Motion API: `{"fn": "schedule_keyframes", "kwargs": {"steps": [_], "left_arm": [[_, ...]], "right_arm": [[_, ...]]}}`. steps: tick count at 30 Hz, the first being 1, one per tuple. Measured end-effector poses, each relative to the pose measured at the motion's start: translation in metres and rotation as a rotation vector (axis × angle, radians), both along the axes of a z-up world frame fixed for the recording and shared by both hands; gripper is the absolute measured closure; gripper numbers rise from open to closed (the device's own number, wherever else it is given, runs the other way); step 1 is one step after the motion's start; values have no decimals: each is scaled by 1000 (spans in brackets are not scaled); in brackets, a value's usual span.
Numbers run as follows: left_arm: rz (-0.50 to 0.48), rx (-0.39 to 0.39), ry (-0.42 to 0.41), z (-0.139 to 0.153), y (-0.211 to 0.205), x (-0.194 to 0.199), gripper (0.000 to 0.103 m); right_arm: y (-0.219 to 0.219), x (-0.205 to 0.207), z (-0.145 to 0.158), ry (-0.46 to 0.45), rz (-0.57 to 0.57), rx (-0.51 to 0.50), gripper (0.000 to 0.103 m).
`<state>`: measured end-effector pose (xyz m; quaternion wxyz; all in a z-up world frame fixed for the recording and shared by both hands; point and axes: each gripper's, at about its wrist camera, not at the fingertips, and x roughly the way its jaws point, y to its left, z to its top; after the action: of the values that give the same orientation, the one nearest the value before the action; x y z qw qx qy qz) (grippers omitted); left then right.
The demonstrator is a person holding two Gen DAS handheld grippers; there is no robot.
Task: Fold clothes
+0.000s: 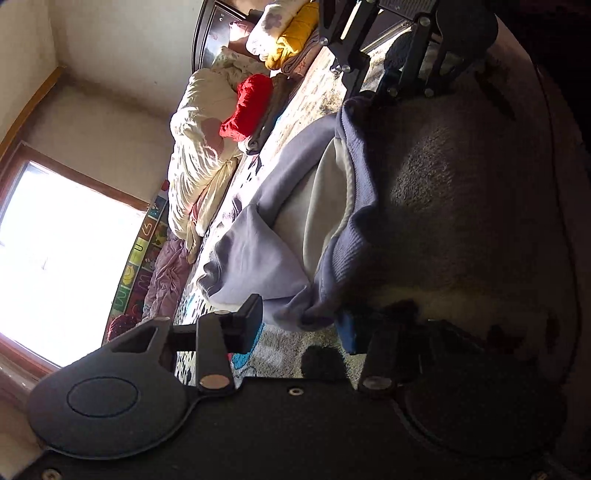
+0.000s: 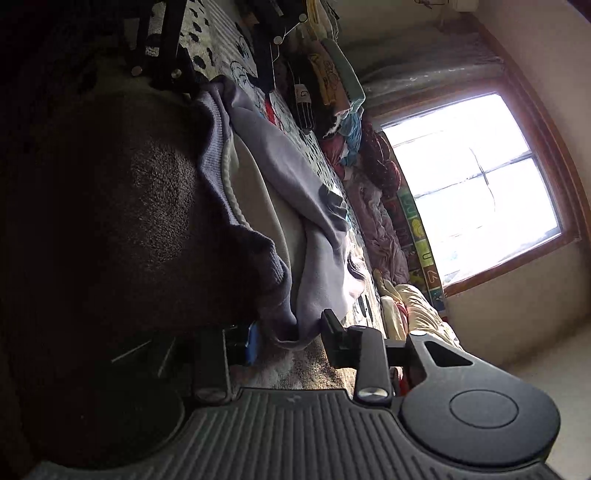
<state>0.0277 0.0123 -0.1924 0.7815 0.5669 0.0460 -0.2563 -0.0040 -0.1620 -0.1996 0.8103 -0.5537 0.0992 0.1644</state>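
Note:
A lavender sweatshirt (image 1: 266, 221) with a cream lining lies on the patterned bed cover (image 1: 317, 99); it also shows in the right wrist view (image 2: 280, 173). My left gripper (image 1: 301, 321) has a corner of its ribbed hem between its fingers, which stand fairly wide apart around the bunched cloth. My right gripper (image 2: 291, 334) has the other hem corner bunched between its fingers in the same way. Each view shows the other gripper at the far hem corner, at the top of the frame (image 1: 388, 74) (image 2: 162, 70).
A cream duvet (image 1: 199, 158), a red knit (image 1: 251, 107), a yellow garment (image 1: 295, 33) and other folded clothes lie along the far side of the bed. A pile of clothes (image 2: 347, 122) and a pink blanket (image 2: 380, 229) lie by the window (image 2: 472, 184).

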Motion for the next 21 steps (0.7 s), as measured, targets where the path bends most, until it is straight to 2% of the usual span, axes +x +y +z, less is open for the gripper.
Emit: {"fn": "schedule_keyframes", "kwargs": {"steps": [1,2,3,6,13,16,21], "left_arm": [[4,8,0,0,-2,0,71],[10,12,6,0,-4,1,76],[16,17,12,1,-5,1,88],[39,13,53,5,-9,2,96],[39,-2,94,20,-3,-28,98],[35,-6,156,24,4,-45,98],[41,-98,265,54,9,-42,98]], "right_arm": [[0,3,2,18,-5,21,89],[1,6,5,35,-14,46,90],[1,9,9,45,-23,75,93],[-2,8,18,65,-34,132,94],[-11,-12,39,121,-21,203,95],[-11,-33,51,203,11,229,96],[-16,-51,74,283,27,262,96]]}}
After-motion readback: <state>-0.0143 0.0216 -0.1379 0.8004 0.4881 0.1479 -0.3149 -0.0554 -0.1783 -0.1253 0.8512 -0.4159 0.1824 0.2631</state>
